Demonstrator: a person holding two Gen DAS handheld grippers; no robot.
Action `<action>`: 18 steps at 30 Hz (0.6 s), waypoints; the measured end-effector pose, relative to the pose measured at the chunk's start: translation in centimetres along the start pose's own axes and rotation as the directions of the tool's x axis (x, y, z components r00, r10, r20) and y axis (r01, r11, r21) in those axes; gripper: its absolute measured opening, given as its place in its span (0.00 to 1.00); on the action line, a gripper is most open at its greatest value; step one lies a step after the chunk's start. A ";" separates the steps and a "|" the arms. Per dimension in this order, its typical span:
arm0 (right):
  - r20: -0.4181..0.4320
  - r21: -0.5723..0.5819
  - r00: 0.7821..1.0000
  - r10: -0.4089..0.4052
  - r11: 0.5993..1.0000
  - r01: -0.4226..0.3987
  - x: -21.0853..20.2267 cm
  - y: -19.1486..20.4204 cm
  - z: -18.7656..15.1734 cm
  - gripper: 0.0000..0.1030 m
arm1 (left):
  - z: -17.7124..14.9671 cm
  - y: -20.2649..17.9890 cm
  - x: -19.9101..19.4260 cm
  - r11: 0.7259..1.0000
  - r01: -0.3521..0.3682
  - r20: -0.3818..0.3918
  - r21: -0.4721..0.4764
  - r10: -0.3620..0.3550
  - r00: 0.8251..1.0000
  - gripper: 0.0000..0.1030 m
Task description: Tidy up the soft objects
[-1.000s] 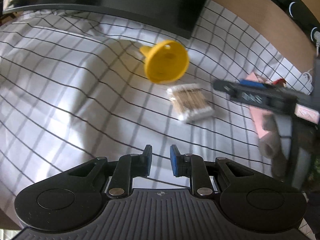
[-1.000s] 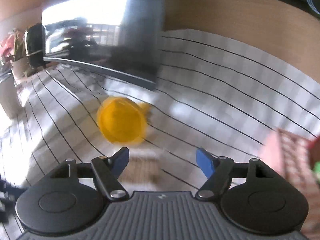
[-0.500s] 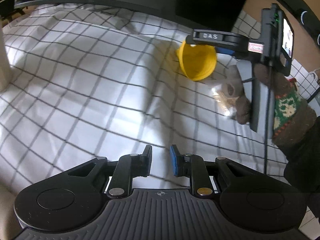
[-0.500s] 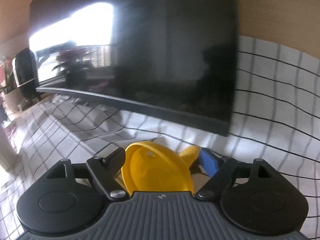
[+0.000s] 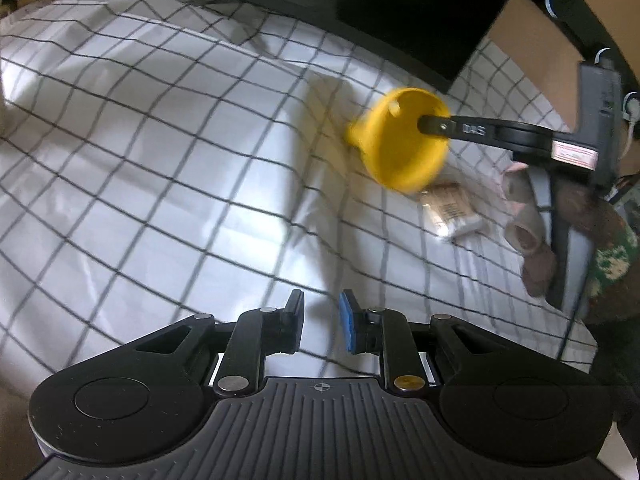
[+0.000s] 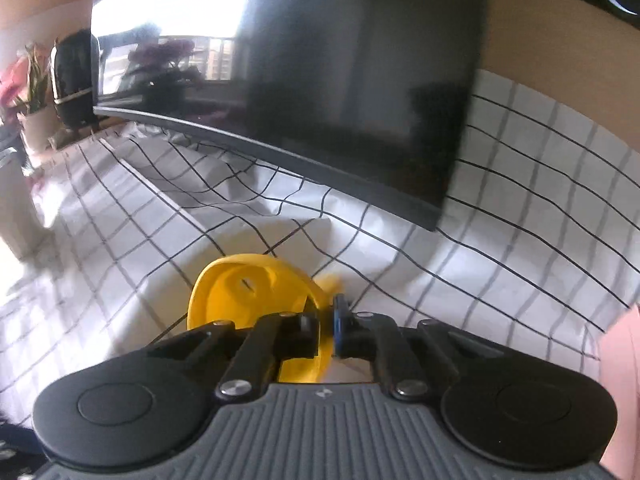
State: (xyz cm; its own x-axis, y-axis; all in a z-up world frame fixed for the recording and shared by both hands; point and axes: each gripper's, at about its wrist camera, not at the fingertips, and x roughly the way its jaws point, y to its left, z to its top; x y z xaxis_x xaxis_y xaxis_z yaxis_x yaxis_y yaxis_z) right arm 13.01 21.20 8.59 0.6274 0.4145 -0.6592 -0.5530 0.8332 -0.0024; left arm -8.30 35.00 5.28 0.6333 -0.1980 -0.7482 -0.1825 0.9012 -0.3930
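**Right wrist: funnel pinched at its rim**

The right gripper [image 6: 326,330] has closed on the wall of the yellow funnel [image 6: 248,300], just in front of the dark monitor's [image 6: 360,80] lower edge. The left gripper [image 5: 322,320] hovers nearly shut and empty over a broad bare stretch of checked cloth [image 5: 160,180]. A cotton swab pack [image 5: 450,210] lies beside the funnel.

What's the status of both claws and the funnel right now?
Right claw shut on yellow funnel, pinching its rim. Left claw nearly shut, empty, over checked cloth. Cotton swab pack beside funnel; nothing blocking.
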 end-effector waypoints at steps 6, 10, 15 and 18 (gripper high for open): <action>0.011 0.029 1.000 -0.010 1.000 0.009 -7.2 -1.1 -1.5 0.06 | -0.3 -0.9 0.7 0.997 0.066 -0.013 -0.027 -0.066 0.998 0.21; 0.026 0.070 0.999 -0.027 0.997 0.025 -12.3 -3.3 -3.7 0.06 | -0.1 -1.6 1.3 0.994 0.096 -0.026 -0.046 -0.097 0.995 0.21; 0.041 0.152 0.978 -0.202 0.969 0.194 -15.9 -8.0 -8.1 0.07 | 1.4 -3.9 3.4 0.991 0.129 -0.035 -0.032 -0.130 0.991 0.21; -0.015 0.217 0.965 -0.262 0.941 0.259 -16.5 -10.5 -11.7 0.10 | 2.6 -6.7 5.0 0.990 0.138 -0.047 0.013 -0.137 0.989 0.21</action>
State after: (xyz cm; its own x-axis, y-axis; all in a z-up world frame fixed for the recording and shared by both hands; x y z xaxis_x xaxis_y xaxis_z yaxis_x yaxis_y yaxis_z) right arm 2.04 1.33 10.74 0.7420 0.1766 -0.6467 -0.2396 0.9708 -0.0098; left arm -1.95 28.99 5.50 0.6163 -0.3375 -0.7115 -0.0836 0.8704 -0.4853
